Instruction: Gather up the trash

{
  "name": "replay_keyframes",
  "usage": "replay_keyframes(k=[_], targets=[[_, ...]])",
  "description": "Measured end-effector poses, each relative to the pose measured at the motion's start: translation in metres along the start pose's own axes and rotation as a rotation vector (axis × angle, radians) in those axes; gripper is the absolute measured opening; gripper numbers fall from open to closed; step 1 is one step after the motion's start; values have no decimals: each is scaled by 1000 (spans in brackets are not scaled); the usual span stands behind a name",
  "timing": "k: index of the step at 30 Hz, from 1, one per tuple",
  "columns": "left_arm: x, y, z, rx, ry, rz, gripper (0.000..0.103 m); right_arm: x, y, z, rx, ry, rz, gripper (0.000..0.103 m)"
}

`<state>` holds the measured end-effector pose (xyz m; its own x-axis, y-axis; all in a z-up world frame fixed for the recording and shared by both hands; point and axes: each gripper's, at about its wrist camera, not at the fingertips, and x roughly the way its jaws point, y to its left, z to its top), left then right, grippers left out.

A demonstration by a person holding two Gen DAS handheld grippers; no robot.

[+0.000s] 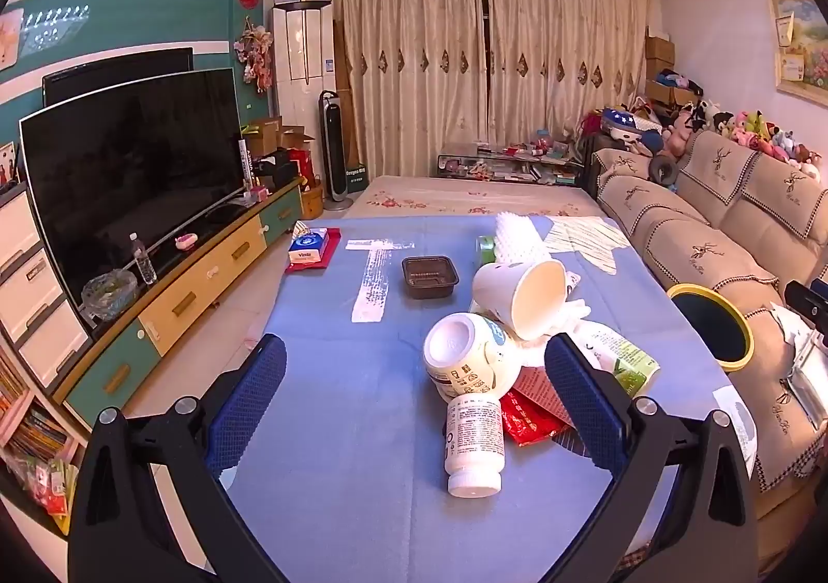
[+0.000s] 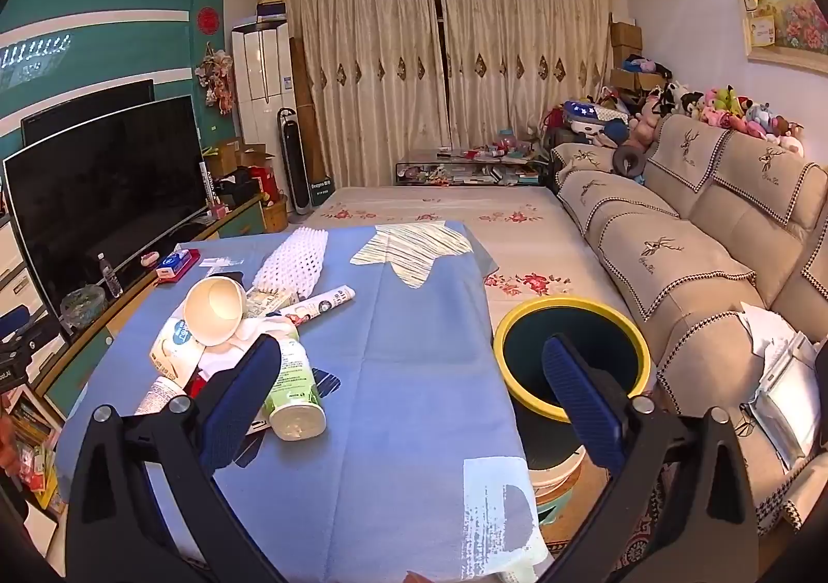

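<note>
Our left gripper [image 1: 414, 391] and right gripper [image 2: 411, 394] gape empty, poised over piled bottles [image 1: 473, 443] beside the bin [image 2: 572, 350].

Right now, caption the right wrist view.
Open right gripper above blue tablecloth, trash pile left, yellow-rimmed bin right.

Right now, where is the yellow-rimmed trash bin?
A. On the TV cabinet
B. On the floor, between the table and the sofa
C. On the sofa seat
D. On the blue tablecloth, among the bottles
B: the yellow-rimmed trash bin stands below the blue tablecloth edge, beside the sofa.
</note>
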<state>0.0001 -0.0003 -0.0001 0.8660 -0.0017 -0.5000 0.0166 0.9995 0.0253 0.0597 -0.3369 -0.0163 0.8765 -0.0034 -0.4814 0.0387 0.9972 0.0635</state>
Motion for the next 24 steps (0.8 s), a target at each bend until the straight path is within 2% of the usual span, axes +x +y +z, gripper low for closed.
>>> replay_keyframes(k=[24], targets=[[1,-7,0,18,14,-13,99,1,-2,-1,10,7,5,96]])
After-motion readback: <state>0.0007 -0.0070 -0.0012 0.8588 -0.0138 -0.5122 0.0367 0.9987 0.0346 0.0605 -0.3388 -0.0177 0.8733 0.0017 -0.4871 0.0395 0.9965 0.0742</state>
